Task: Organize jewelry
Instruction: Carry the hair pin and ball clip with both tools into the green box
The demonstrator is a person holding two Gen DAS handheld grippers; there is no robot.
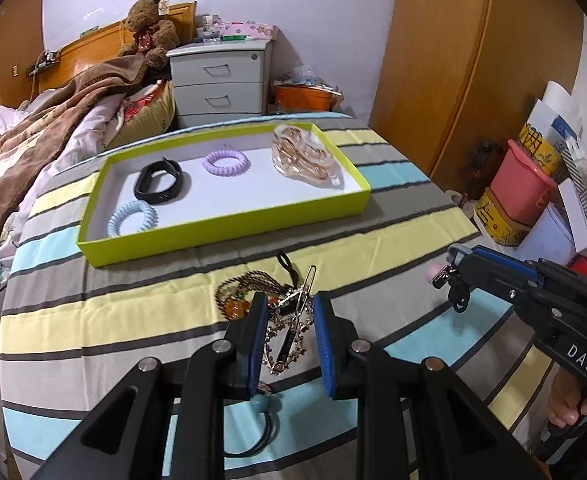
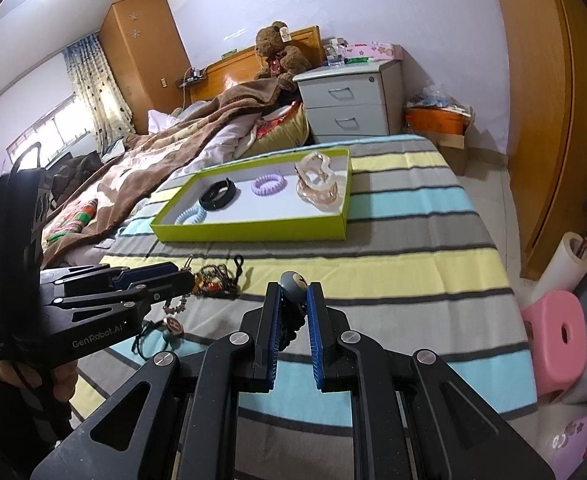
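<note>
Gripping a jewelled hair clip (image 1: 289, 320) in the left tool (image 1: 287, 312), above the bed (image 1: 393, 216). Pinching a grey-beaded black hair tie (image 2: 293, 292) in the right tool (image 2: 294, 304), cord mostly hidden. Green tray (image 1: 229, 228) lying beyond.

Pale lilac walls (image 2: 393, 4) close in a small bedroom. A bed with a wooden headboard (image 2: 229, 68) carries a rumpled brown blanket (image 2: 181, 140), and a brown teddy bear (image 2: 278, 50) sits against the headboard. Beside it stands a grey nightstand (image 2: 353, 100) with two drawers showing and clutter on top. A tall wooden wardrobe (image 2: 143, 56) fills the far corner next to a patterned curtain (image 2: 93, 92) and a bright window (image 2: 49, 136). Wooden doors (image 1: 473, 72) line the near side, with a pink stool (image 2: 557, 336) on the floor.
</note>
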